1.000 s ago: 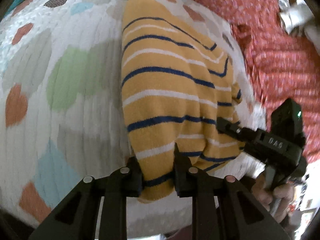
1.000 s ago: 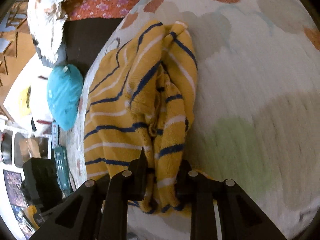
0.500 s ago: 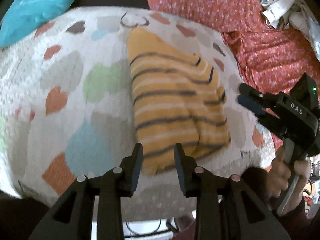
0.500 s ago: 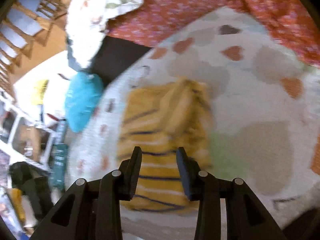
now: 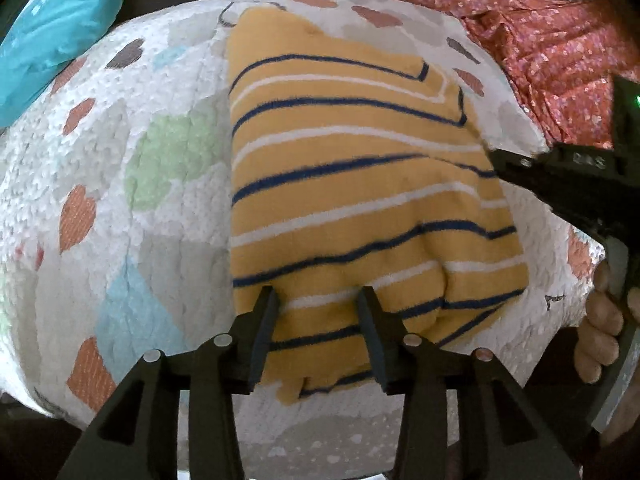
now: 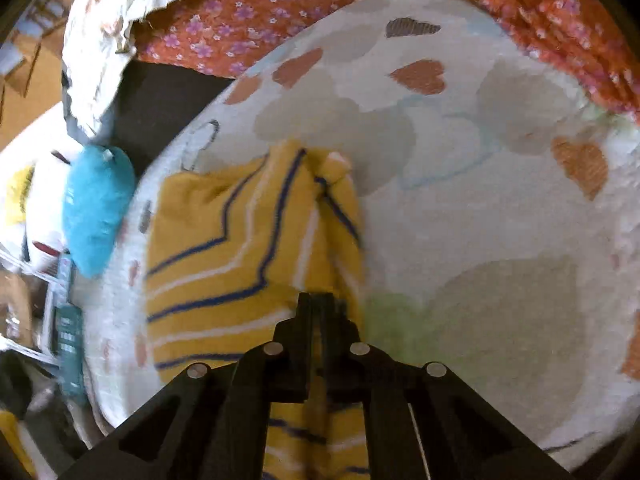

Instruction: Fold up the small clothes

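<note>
1. At the far left of the left wrist view, a teal cushion [image 5: 52, 36] lies beyond the edge of the white quilt [image 5: 140, 208] printed with coloured hearts.
2. The yellow striped sweater [image 5: 352, 184], with navy and white stripes, lies folded on the quilt in the middle of that view, its near edge toward the camera.
3. The left gripper [image 5: 316, 300] points down at the sweater's near edge. Its jaws are opening, with the knit showing in the gap between them; the fingers [image 5: 264, 320] stand apart and do not pinch the cloth.
4. To the right in the same view, the right gripper [image 5: 500, 164] reaches in over the sweater's right edge, gripped by the person's hand [image 5: 600, 336] at the frame's edge.
5. A red floral cloth [image 5: 540, 40] lies beyond the quilt at the upper right.
6. In the right wrist view, the teal cushion [image 6: 96, 208] sits at the left, off the quilt [image 6: 500, 220].
7. The sweater [image 6: 224, 248] lies left of centre there, a raised ridge of it running toward the camera.
8. The right gripper [image 6: 318, 300] has its jaws closing, the fingers nearly together over that ridge; whether they pinch the knit cannot be told from the blur.
</note>
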A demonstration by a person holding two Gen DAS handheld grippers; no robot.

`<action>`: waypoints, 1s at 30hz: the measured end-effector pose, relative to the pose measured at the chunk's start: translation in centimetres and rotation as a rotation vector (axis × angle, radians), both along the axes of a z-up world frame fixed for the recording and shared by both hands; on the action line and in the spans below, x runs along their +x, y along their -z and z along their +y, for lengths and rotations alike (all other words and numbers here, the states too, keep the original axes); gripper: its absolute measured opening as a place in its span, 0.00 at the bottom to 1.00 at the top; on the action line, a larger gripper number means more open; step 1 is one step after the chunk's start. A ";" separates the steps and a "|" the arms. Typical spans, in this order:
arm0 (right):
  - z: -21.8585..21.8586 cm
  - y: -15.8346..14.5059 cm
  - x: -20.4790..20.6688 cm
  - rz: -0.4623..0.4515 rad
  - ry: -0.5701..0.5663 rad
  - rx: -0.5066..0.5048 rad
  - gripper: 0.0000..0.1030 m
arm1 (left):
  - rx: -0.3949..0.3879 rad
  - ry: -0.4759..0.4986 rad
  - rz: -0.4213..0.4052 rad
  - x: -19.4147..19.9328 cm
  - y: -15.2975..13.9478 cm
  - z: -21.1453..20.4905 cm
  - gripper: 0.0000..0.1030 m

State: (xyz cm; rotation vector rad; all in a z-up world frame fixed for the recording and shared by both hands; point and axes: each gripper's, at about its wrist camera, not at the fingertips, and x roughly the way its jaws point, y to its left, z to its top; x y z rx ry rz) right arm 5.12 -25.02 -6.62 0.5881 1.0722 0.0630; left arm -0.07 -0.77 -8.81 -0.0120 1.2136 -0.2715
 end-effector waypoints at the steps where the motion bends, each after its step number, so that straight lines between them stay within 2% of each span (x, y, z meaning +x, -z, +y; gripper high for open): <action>1: -0.5 -0.1 -0.7 0.002 0.017 -0.001 0.20 | 0.003 -0.004 0.003 -0.3 0.0 0.2 0.40; 5: -1.4 -1.7 -4.3 -0.082 -0.003 0.019 0.28 | -0.016 -0.029 0.008 -2.1 -0.9 1.0 0.40; 7: -1.3 -2.3 -5.1 -0.115 -0.041 0.038 0.48 | -0.093 -0.062 0.010 -2.2 -1.8 2.2 0.40; 8: -1.3 -2.5 -5.3 -0.129 -0.056 0.045 0.53 | -0.124 -0.078 0.010 -1.8 -2.1 2.7 0.40; 9: -1.4 -2.6 -5.2 -0.139 -0.058 0.044 0.62 | -0.158 -0.102 0.009 -1.2 -2.5 3.5 0.41; 10: -1.7 -2.7 -5.1 -0.149 -0.051 0.043 0.74 | -0.186 -0.127 0.009 -0.2 -2.9 4.2 0.46; 11: -2.1 -2.8 -4.7 -0.159 -0.037 0.051 0.80 | -0.215 -0.149 0.009 0.9 -3.2 4.9 0.50; 12: -2.6 -2.6 -3.9 -0.164 -0.021 0.071 0.91 | -0.240 -0.159 0.004 2.2 -3.5 5.4 0.52; 13: -3.2 -2.2 -3.4 -0.165 -0.007 0.094 0.92 | -0.250 -0.164 -0.006 3.4 -3.7 5.7 0.54; 15: -4.1 -1.0 -1.2 -0.141 0.035 0.151 0.92 | -0.245 -0.172 -0.033 5.9 -4.0 6.1 0.57; 16: -4.5 -0.1 0.1 -0.126 0.047 0.187 0.92 | -0.258 -0.161 -0.032 7.1 -3.7 6.0 0.65; 21: -4.4 3.9 4.6 -0.059 0.065 0.347 0.92 | -0.384 -0.074 0.105 11.2 0.0 4.0 0.69; 23: -2.8 4.9 6.1 -0.021 0.037 0.349 0.92 | -0.370 -0.053 0.128 12.1 1.1 2.6 0.72; 24: -1.9 5.1 6.7 -0.010 0.003 0.339 0.88 | -0.359 -0.047 0.135 12.4 1.3 2.2 0.71; 25: -1.1 4.9 7.0 -0.010 -0.019 0.305 0.77 | -0.350 -0.053 0.132 12.4 1.1 1.9 0.65; 26: -0.3 4.3 7.1 -0.023 -0.033 0.274 0.59 | -0.353 -0.058 0.127 12.3 0.6 1.9 0.56; 27: 0.4 3.9 7.5 -0.020 -0.067 0.318 0.48 | -0.355 -0.055 0.121 12.2 0.0 2.0 0.52; 29: 0.9 2.1 7.7 -0.046 -0.078 0.338 0.38 | -0.353 -0.046 0.113 12.3 -1.4 2.3 0.41; 30: 1.0 1.3 7.9 -0.069 -0.091 0.355 0.34 | -0.352 -0.045 0.107 12.5 -2.1 2.6 0.41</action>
